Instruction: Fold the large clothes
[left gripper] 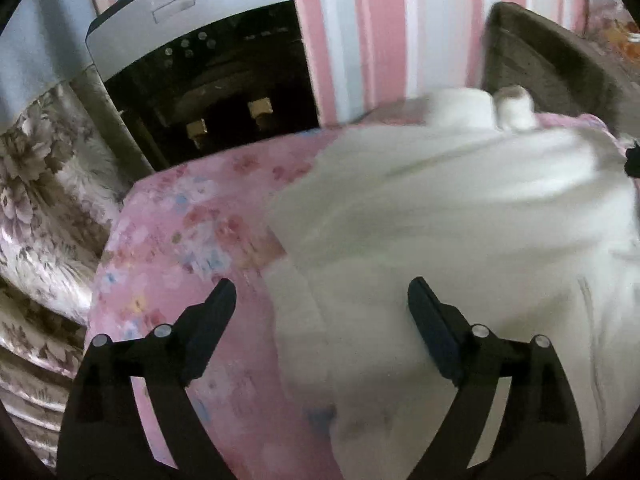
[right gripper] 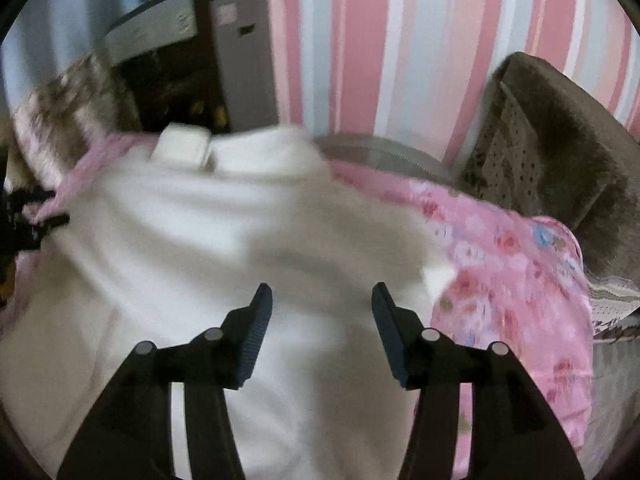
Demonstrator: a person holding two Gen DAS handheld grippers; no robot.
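A large white garment (left gripper: 460, 220) lies spread on a pink floral sheet (left gripper: 180, 220); it also fills the left and middle of the right wrist view (right gripper: 200, 240), where the sheet (right gripper: 512, 280) shows at the right. Its cuffs or collar lie bunched at the far edge (right gripper: 180, 146). My left gripper (left gripper: 322, 292) is open and empty, above the garment's left edge. My right gripper (right gripper: 322, 296) is open and empty, above the garment near its right edge. Both views are blurred by motion.
A silver and black appliance (left gripper: 192, 80) stands behind the bed at the left. A brown cushion (right gripper: 560, 160) leans against the pink striped wall (right gripper: 380, 60) at the right. A floral brown fabric (left gripper: 44, 220) hangs at the left.
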